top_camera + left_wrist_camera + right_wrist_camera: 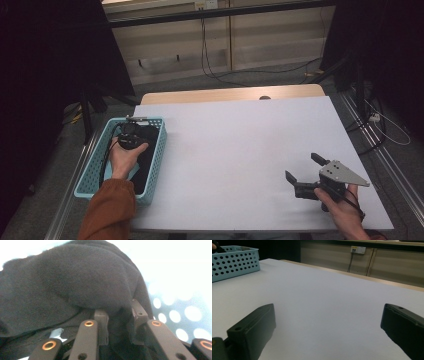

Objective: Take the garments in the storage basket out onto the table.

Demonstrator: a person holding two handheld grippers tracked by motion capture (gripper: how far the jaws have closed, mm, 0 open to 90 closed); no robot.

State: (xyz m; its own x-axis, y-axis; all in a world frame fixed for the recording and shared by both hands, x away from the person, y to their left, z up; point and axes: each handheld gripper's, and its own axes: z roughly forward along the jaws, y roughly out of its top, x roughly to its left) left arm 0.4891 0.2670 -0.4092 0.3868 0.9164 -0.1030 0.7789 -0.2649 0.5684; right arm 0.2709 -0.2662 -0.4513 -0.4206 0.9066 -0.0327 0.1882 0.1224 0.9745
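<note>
Two grippers were in play; the left gripper reached down into the light-blue basket at the table's left edge, where the black cloth lay bunched inside, and the right gripper rested on the white table near its front right corner, well apart from the basket. In the left gripper view the jaws stood narrowed with a fold of the cloth pinched between them, the pads pressing into the fabric; the right gripper's jaws stood wide apart with nothing between them but bare tabletop.

By its look the cloth was soft and light, a fleecy, matt knit with a fine nap; it would likely sag, stretch and trail rather than lift as one piece, so a grip on a thick gathered fold seemed safer than one on a thin edge; it did not look fragile or slippery, though a corner might catch on the basket's rim as it came out. A small pale tag or label showed low among the folds; what it was could not be told.

The basket was rigid plastic, rectangular, its walls pierced with rows of round holes; the tabletop was smooth, flat and matt, with a wooden strip along its far edge.
</note>
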